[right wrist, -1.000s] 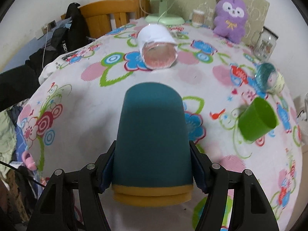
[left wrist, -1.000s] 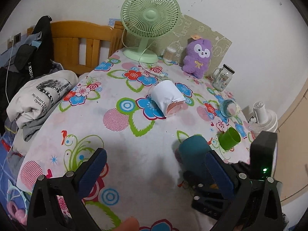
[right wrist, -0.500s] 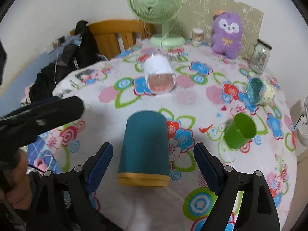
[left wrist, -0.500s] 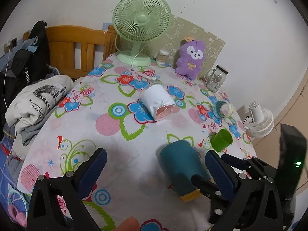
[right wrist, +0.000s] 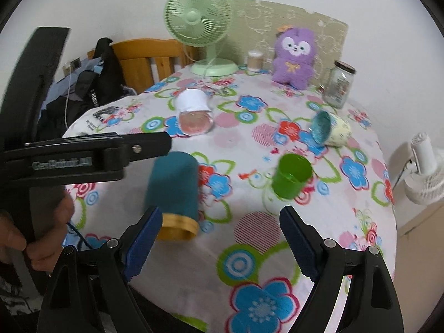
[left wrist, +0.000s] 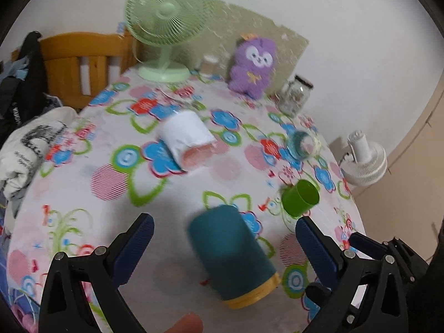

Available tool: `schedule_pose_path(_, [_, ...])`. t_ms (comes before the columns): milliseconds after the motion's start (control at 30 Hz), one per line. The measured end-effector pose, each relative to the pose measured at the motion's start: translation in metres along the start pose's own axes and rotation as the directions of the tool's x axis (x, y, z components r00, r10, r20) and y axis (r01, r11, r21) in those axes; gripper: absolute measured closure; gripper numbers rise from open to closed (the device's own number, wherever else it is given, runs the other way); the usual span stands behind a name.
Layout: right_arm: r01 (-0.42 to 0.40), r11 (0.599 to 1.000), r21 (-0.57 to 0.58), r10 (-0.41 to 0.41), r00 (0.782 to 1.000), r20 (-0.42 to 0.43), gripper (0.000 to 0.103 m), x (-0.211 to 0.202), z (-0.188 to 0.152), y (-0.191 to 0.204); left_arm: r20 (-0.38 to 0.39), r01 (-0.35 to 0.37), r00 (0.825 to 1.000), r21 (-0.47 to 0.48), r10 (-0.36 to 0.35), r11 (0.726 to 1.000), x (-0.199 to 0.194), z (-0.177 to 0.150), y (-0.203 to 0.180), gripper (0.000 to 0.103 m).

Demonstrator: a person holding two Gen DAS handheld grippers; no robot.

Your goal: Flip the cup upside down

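Note:
A teal cup with a yellow rim stands upside down on the flowered tablecloth, near the front edge; it also shows in the right wrist view. My left gripper is open, its fingers apart on either side of the cup, not touching it. My right gripper is open and empty, drawn back to the right of the teal cup. A white cup, a green cup and a pale cup with teal inside lie on their sides.
A green desk fan, a purple plush toy, a glass jar and a small container stand along the table's back. A wooden chair with clothes stands at the left. A white fan sits off the table's right side.
My right gripper let go of the teal cup, opened and drew back to the right. The cup now stands upside down on the table. My left gripper moved to straddle it.

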State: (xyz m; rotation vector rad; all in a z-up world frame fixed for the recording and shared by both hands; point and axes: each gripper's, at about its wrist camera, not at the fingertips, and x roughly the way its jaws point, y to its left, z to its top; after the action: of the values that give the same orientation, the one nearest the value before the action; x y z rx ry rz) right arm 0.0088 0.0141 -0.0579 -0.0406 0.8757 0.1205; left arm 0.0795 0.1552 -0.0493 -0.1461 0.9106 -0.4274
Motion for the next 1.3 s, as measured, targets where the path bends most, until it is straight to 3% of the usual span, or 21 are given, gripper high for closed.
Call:
schedule_pose_path(433, [-0.037,0.997,0.060,0.039,0.999,-0.023,0.015,0.006,-0.015,-0.021,-0.210,-0.029,0.977,-0.016,0.025,0.999,0.055,-0.006,-0.009,0.000])
schedule_pose_path(800, [-0.077,0.997,0.032,0.078,0.996,-0.053,0.015,0.016,-0.020,-0.013,-0.257,-0.067,0.965,-0.041,0.055,0.997,0.068,0.000,-0.005,0.002])
schedule_pose_path(867, [-0.080,0.996,0.033,0.082,0.995,-0.059,0.015,0.017,-0.020,-0.014,-0.265,-0.084,0.962,-0.034,0.072,0.996,0.072,0.004,-0.005,0.004])
schedule_pose_path(1033, [-0.087,0.996,0.035,0.089,0.994,-0.060,0.015,0.018,-0.021,-0.014,-0.307,-0.093,0.949,-0.035,0.078,0.995,0.084,0.004,-0.004,0.030])
schedule_pose_path(1300, [-0.095,0.995,0.027,0.097,0.994,-0.058,0.015,0.020,-0.020,-0.012,-0.288,-0.060,0.957,-0.045,0.044,0.997,0.078,0.008,-0.005,0.032])
